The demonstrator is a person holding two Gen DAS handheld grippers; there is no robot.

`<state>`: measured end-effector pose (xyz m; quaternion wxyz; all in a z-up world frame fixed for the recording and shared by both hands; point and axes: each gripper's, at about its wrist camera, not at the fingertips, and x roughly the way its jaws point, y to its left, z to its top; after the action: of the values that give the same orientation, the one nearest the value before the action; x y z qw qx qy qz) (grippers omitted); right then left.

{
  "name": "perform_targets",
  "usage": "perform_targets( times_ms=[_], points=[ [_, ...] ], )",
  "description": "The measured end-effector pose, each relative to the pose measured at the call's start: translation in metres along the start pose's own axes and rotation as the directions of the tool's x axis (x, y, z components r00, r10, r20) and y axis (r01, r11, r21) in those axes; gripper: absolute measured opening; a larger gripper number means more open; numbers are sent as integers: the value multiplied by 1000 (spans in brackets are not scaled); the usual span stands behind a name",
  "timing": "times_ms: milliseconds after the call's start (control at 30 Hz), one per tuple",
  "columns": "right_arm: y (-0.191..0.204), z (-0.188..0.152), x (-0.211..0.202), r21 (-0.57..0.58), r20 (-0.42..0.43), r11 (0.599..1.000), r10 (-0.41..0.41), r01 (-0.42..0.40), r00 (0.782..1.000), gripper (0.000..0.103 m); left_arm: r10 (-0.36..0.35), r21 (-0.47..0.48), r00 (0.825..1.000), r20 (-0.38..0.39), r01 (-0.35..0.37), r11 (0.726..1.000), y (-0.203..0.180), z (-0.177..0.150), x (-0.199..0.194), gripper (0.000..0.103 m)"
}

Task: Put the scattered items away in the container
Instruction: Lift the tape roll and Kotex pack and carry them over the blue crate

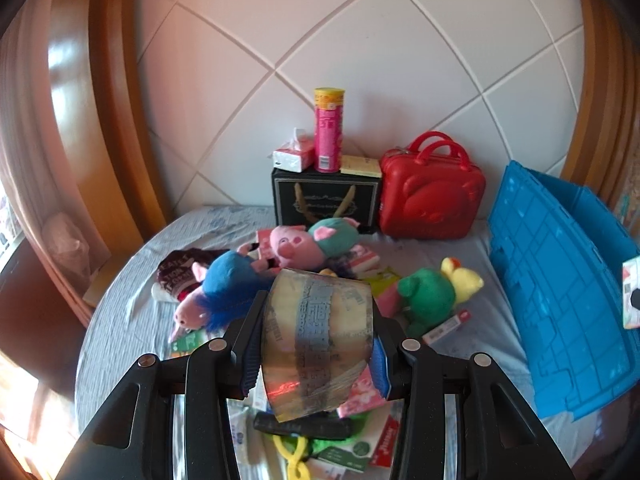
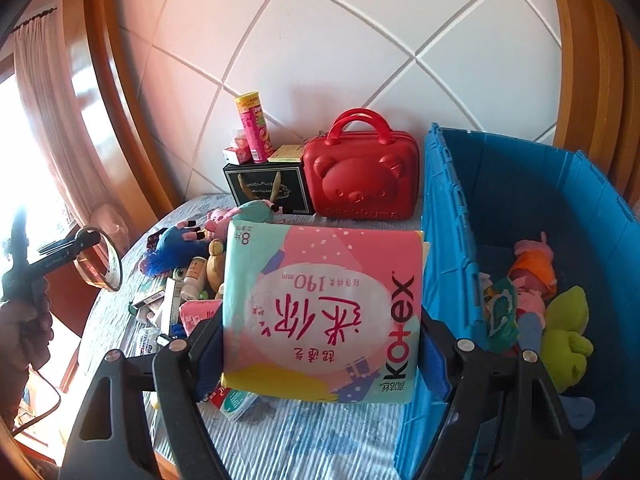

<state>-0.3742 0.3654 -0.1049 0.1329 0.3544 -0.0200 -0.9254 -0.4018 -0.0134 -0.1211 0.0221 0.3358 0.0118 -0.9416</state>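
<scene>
My left gripper is shut on a roll of clear packing tape, held above the pile of scattered items; gripper and tape also show at the far left of the right wrist view. My right gripper is shut on a pink and teal Kotex pad pack, held just left of the blue crate. The crate holds several plush toys. On the bed lie a blue plush, a pink pig plush, a green frog plush and small boxes and packets.
A red bear case and a black box stand against the tiled wall, with a pink can and a tissue pack on the box. The crate's blue lid leans at the right. Wooden frames flank the bed.
</scene>
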Motion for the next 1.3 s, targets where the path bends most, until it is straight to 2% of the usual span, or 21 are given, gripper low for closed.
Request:
perform_targets(
  times_ms=[367,600,867,1300],
  points=[
    [-70,8,-61,94,87,993,-79,71,993,78,-114,117,993,43,108,987,-89,35,-3,42],
    [-109,-3,-88,149,119,982,-137,119,983,78,-204,195,977,59,189,963,-159,55,-12,42],
    [-141,-22,-101,211,124,966,-178,150,976,78,-305,296,951,48,278,914,-237,66,-26,42],
    [-181,-51,-110,274,125,942,-235,194,964,78,-454,432,891,-4,411,803,-354,67,-45,42]
  ],
)
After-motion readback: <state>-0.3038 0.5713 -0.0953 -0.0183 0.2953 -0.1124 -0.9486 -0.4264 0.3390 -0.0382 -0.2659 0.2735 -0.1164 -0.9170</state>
